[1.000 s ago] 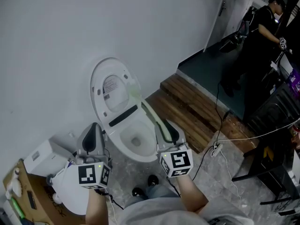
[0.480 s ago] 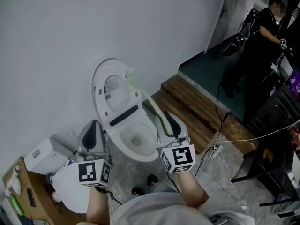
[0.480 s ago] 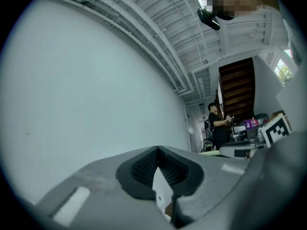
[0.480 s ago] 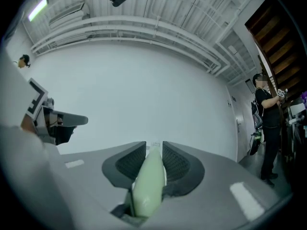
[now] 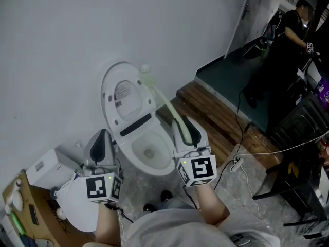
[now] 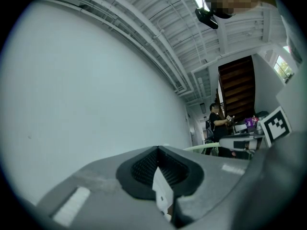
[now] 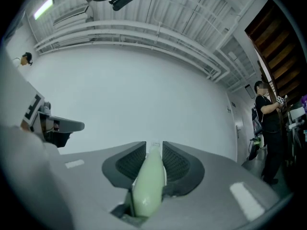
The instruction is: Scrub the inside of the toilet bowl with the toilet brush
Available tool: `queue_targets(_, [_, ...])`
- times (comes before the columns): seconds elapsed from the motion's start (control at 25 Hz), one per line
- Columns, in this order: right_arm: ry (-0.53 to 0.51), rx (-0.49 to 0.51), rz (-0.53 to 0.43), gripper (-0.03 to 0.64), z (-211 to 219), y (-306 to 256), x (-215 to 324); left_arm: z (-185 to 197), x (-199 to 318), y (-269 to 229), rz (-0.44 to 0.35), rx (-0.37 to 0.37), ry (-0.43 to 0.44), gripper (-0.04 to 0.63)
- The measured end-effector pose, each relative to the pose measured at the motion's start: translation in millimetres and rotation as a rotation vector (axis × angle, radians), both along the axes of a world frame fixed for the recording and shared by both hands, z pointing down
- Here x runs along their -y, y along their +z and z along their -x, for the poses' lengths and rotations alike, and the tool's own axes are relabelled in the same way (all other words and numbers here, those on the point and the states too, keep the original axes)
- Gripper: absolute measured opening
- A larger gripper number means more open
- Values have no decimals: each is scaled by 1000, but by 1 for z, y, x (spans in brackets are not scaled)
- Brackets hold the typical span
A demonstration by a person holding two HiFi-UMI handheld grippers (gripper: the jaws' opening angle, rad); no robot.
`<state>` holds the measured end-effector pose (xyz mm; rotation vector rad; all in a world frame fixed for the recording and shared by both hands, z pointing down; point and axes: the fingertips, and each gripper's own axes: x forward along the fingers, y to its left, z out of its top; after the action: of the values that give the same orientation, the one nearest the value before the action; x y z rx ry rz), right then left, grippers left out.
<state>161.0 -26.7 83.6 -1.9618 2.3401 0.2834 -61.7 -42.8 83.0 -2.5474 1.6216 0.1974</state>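
your right gripper (image 5: pixel 186 130) pinches the pale green brush (image 5: pixel 163 101) by its handle. the handle runs far and left from the jaws, and the brush head sits up at the right edge of the raised lid (image 5: pixel 123 94), above the bowl (image 5: pixel 138 149). your left gripper (image 5: pixel 101 138) hangs just left of the bowl, jaws pressed together and empty. a wooden step (image 5: pixel 216 118) lies to the right.

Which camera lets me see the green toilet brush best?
The head view: the whole pale green plastic toilet brush shows, from the right claw up to its head. The right gripper view shows only its handle, clamped; the left gripper view, a thin sliver.
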Motion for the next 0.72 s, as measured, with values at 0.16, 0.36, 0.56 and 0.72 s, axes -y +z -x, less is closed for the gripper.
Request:
queue_targets(0.16, [1,10,-3,106,-3,-3,-2,0,-4,3,5,10,-6,2])
queue_targets(0.36, [-1,9,4,106,0,-1,-5,3,-8,5,12,8,-11,2])
queue_targets(0.56, [-2,5,3,106,3,0,-8,5,-11,6,17,4,-16,2])
queue_targets(0.72, [-2,5,0,106,4,1,-11,5,-14,9,25,1,-16,3])
